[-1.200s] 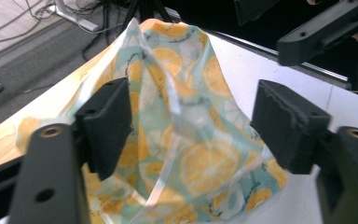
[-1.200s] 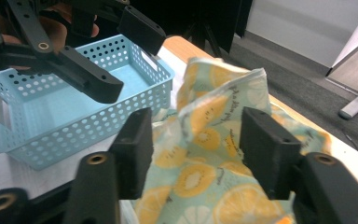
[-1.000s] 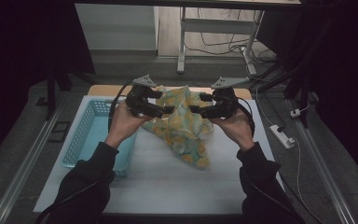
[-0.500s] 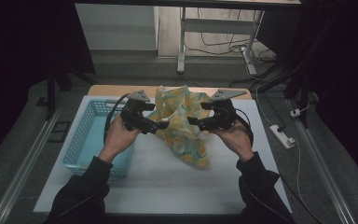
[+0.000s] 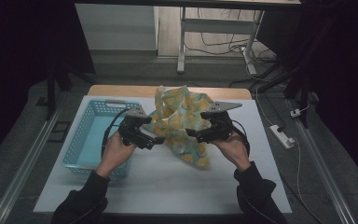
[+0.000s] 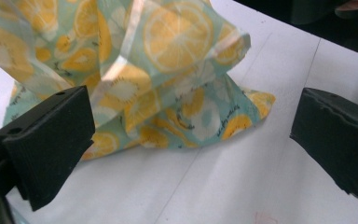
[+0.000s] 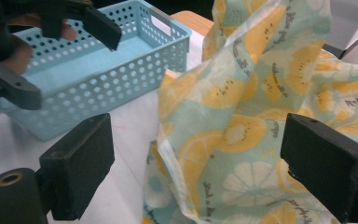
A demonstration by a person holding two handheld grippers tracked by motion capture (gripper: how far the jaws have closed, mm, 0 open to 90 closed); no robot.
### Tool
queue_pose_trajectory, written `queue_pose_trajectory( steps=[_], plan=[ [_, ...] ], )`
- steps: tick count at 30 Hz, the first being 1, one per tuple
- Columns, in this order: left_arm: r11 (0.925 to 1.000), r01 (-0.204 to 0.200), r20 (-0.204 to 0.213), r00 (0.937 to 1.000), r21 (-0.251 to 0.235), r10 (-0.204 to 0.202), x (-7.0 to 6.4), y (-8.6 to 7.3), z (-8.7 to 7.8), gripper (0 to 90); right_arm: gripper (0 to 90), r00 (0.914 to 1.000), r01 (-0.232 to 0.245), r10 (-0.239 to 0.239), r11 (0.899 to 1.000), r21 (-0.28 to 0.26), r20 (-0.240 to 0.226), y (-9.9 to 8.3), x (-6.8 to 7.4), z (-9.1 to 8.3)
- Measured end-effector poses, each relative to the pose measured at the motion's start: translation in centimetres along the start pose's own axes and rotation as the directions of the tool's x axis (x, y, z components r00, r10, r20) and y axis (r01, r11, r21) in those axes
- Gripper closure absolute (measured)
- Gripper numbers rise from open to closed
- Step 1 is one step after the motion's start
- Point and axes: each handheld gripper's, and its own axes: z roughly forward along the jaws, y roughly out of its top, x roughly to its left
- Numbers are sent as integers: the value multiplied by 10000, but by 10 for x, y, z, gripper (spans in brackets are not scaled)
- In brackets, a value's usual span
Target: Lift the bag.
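High view shows a crumpled cloth printed with lemon slices (image 5: 179,119) standing in a bunched heap at the middle of the desk (image 5: 168,186), with the left gripper (image 5: 154,138) at its 9 o'clock and the right gripper (image 5: 189,135) at its 3 o'clock. A light blue perforated basket (image 5: 81,140) sits on the desk well toward 9 o'clock from the cloth, and it looks bare inside.

Left gripper view has both jaws wide apart, with the cloth (image 6: 168,84) lying beyond and partly between them, its lower folds resting on the white desk surface (image 6: 242,186); nothing is clamped. Right gripper view likewise has its jaws spread wide, the cloth (image 7: 261,116) rising between them but not pinched, and the basket (image 7: 107,70) at about 10 o'clock.

As a judgement, the work on the cloth is at an early stage: both grippers are placed to seize it, yet no grasp is made. Taking hold of edges or corners, then spreading, folding or moving it, all remains.
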Motion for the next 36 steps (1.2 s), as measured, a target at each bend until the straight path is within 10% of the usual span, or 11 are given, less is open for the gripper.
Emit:
queue_pose_trajectory(
  steps=[36],
  plan=[
    [9975,707,-330,9969,-52,-708,-18,-52,-33,0,6,9993,-38,26,9994,336,367,-41,13,-21]
  ],
)
